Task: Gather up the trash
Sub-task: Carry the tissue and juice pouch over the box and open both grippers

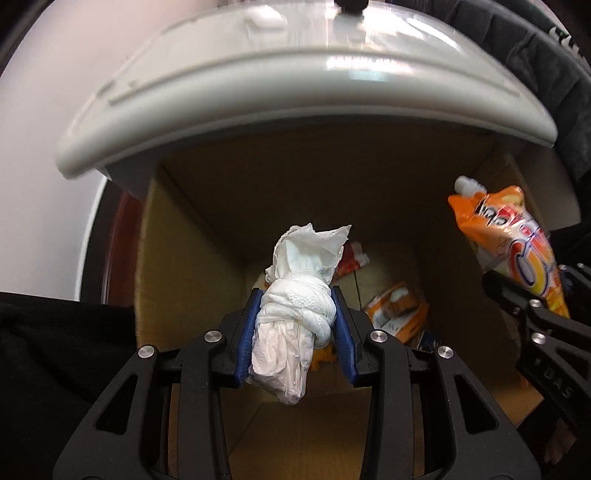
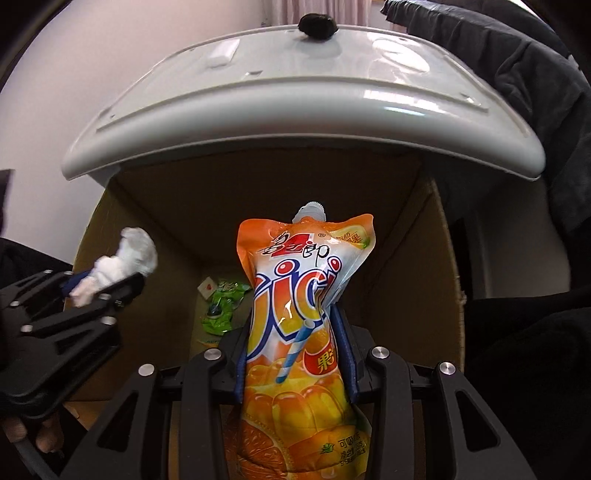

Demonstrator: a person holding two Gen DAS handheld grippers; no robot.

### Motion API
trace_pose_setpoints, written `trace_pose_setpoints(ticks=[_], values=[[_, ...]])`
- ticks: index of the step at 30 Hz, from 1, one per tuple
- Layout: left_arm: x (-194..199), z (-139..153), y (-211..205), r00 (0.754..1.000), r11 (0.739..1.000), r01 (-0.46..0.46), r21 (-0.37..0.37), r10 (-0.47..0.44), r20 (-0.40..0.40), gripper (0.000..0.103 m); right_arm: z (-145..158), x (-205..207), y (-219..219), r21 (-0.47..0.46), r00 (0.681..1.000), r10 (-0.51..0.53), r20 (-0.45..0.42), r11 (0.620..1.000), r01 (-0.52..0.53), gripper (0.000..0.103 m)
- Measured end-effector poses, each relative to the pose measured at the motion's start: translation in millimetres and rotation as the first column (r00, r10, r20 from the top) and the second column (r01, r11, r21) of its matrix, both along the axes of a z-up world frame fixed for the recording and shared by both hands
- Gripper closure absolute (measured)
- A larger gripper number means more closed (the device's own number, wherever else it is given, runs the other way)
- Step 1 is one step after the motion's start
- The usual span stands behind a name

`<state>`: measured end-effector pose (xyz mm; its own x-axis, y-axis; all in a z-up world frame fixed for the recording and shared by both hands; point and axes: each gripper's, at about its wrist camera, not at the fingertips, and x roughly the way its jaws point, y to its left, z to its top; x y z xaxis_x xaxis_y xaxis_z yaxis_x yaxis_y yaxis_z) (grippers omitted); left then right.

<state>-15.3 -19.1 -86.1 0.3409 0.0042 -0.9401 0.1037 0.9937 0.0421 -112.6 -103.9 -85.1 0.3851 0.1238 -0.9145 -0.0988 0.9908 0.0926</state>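
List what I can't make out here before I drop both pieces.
- Cardboard box floor: left wrist view, hidden behind crumpled white tissue wad.
- Box floor, right wrist view: blocked by orange jelly drink pouch.
- Green wrapper print: too small.

An open cardboard box (image 1: 192, 229) stands under the overhanging edge of a white tabletop (image 1: 295, 110). On the box floor lie an orange pouch (image 1: 397, 308) and a red-and-white wrapper (image 1: 351, 258), well apart. The right wrist view shows a crumpled green pouch (image 2: 221, 306) and a small white packet (image 2: 207, 286) just beside it, at the far wall. On the tabletop, a small dark object (image 2: 317, 24) near the far edge.
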Motion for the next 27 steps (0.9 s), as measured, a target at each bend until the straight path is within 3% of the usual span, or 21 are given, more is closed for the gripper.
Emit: trace_pose_setpoints(ticks=[15,16,17,18,19,27], values=[[0,-9,-2,1.000,1.000,0.019,0.022,-0.019,-0.023,0.066,1,3,-10,0.030,1.000,-0.017,0.001,0.999,0.017,0.063],[0,-9,-3,1.000,0.999,0.014,0.031,-0.013,-0.020,0.058,1,1,-10,0.031,1.000,-0.016,0.005,0.999,0.016,0.059],[0,-9,-2,1.000,0.999,0.003,0.054,-0.002,-0.015,0.036,2,1,-10,0.028,1.000,-0.019,0.007,0.999,0.018,0.055],[0,-8,-1,1.000,0.996,-0.017,0.087,0.017,-0.001,0.026,2,0,-10,0.025,1.000,-0.023,0.009,0.999,0.023,0.039],[0,-6,0,0.999,0.994,-0.030,0.101,0.028,0.017,0.020,4,-1,-12,0.018,0.999,-0.035,0.023,0.999,0.035,0.035],[4,-10,7,0.999,0.995,-0.048,0.083,0.048,-0.003,0.020,10,-2,-29,0.052,0.993,-0.113,0.044,0.992,0.111,0.034]])
